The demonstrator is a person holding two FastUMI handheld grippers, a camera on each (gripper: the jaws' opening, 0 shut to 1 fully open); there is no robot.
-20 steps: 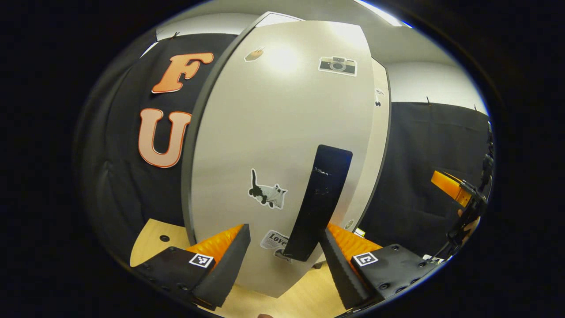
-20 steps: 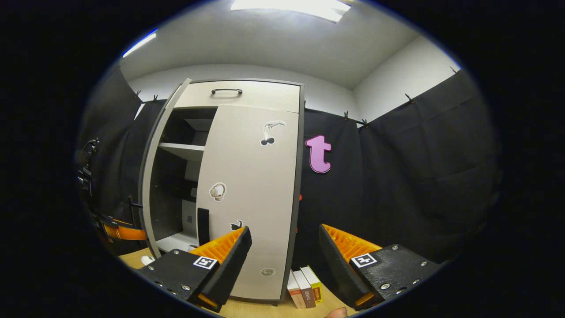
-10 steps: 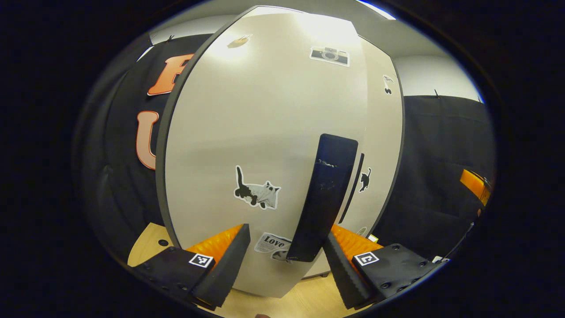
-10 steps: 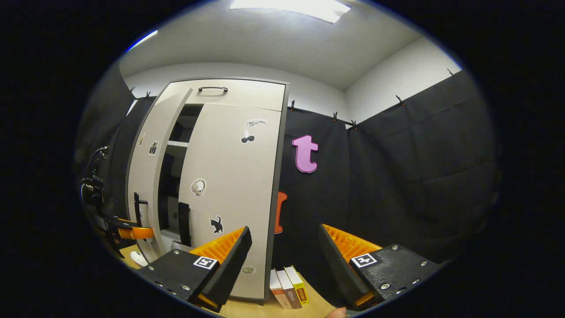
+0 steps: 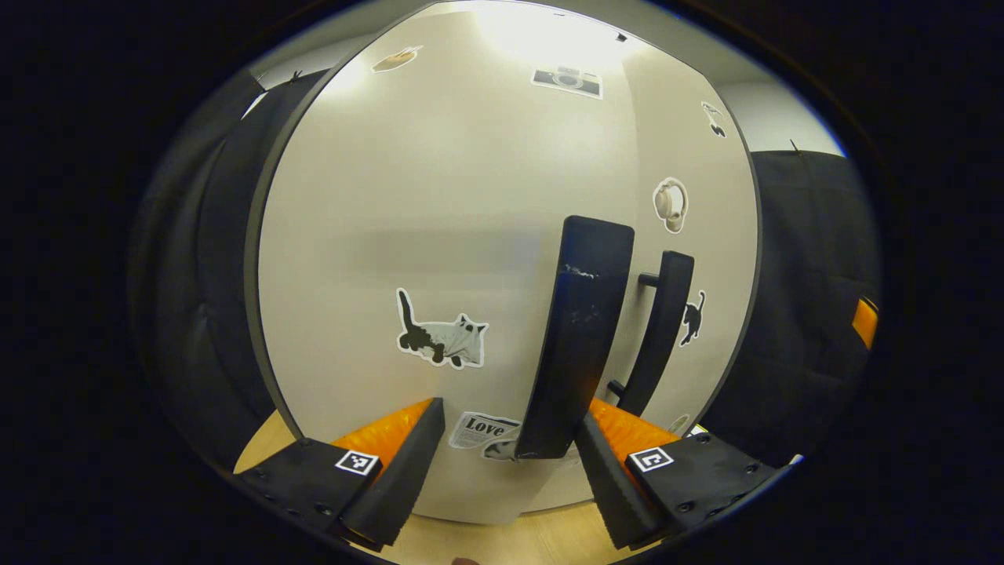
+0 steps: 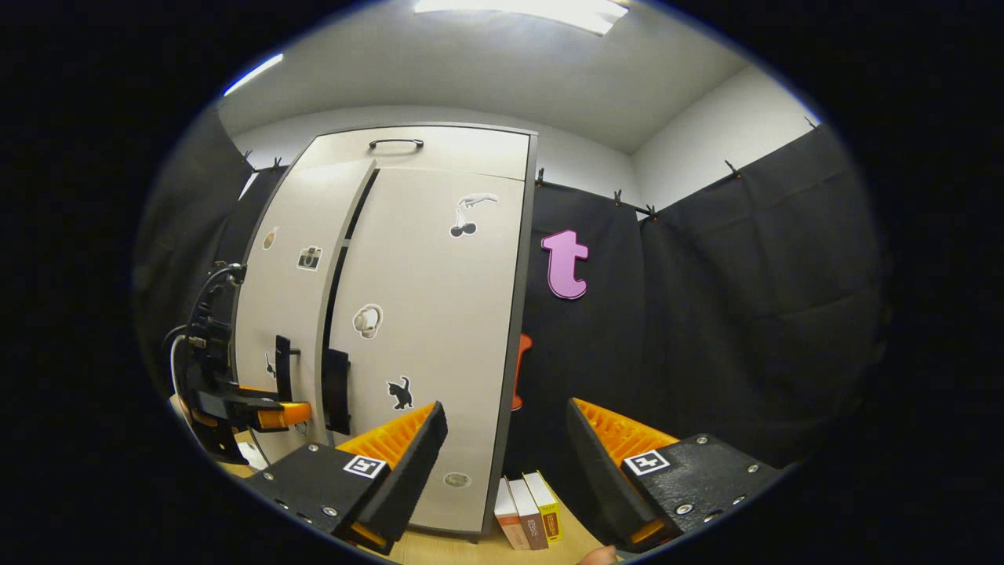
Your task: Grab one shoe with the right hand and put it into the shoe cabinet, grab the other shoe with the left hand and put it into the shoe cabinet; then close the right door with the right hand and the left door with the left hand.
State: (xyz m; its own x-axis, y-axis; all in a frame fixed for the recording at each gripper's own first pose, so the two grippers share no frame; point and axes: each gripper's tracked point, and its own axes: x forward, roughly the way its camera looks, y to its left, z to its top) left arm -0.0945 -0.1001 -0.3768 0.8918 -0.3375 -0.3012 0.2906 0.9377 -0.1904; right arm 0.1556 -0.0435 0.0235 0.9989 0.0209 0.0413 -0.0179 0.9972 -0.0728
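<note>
The pale shoe cabinet stands ahead with stickers on both doors. In the left gripper view the left door is close in front, and its black handle stands between the fingers of my open left gripper, right beside the right-hand finger. The right door and its handle lie just past it. In the right gripper view the left door is almost shut, leaving a thin dark gap. The left gripper is at that door's handle. My right gripper hangs open, away from the shut right door.
A top drawer with a black handle sits above the doors. Three books stand on the wooden floor against the cabinet's right side. Black cloth walls close in the booth on both sides.
The left door has swung from wide open to nearly shut, and my left gripper has gone with it at the handle. The right gripper has stayed back, open, turning slightly.
</note>
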